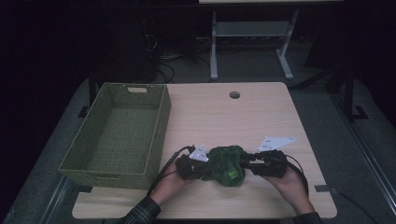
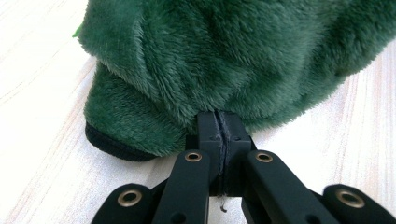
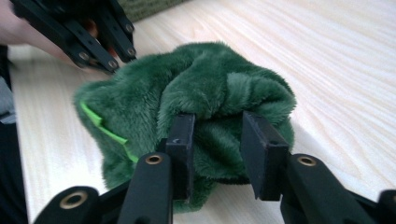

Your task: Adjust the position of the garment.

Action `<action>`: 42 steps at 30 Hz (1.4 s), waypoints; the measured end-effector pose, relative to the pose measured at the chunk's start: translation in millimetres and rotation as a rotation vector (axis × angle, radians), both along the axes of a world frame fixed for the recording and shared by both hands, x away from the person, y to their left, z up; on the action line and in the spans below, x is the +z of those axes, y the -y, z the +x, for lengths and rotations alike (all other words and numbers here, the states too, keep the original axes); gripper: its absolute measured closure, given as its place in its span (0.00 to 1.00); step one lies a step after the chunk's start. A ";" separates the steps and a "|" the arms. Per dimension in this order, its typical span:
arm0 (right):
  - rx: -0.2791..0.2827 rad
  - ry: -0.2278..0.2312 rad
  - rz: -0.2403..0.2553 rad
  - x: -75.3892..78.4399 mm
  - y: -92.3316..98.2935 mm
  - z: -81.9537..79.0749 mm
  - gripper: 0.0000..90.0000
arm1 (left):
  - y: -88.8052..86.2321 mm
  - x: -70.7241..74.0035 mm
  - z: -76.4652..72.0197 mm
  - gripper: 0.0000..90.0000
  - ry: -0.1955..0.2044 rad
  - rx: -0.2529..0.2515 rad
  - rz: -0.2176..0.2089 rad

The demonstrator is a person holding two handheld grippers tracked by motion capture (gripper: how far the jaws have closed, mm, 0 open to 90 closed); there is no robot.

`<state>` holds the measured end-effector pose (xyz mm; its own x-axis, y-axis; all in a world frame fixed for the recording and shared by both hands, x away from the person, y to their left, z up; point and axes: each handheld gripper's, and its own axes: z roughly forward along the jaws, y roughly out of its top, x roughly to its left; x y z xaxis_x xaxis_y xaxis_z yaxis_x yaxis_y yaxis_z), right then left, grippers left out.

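A crumpled dark green plush cloth (image 1: 226, 164) lies near the front of the wooden table (image 1: 224, 116), between my two grippers. My left gripper (image 1: 204, 166) is at its left side; in the left gripper view the jaws are pressed together on a pinch of the plush cloth (image 2: 224, 51) at the left gripper (image 2: 219, 123). My right gripper (image 1: 245, 163) is at the cloth's right side. In the right gripper view the right gripper (image 3: 217, 140) stands open, with a fold of the cloth (image 3: 201, 88) bulging between its pads. A bright green tag (image 3: 100, 122) shows on the cloth.
A green woven basket (image 1: 161, 126) with nothing in it stands on the table's left side. A round cable hole (image 1: 234, 94) sits near the far edge. Bare wood lies behind the cloth. The left gripper (image 3: 116, 63) and a hand show beyond the cloth.
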<state>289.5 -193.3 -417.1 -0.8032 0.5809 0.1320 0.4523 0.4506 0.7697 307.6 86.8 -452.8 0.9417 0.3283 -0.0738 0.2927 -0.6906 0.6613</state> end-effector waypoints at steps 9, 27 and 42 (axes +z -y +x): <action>-0.022 0.024 0.053 -3.1 -9.2 11.0 0.99 | 1.5 3.3 -2.4 0.99 0.005 -0.011 -0.014; -0.063 -0.059 -0.016 -21.8 17.5 -15.9 1.00 | 0.0 4.8 -7.1 0.99 -0.018 -0.008 -0.044; -0.105 -0.030 0.014 -21.8 25.6 -7.8 0.79 | 4.6 0.5 -9.7 0.99 -0.024 -0.021 -0.030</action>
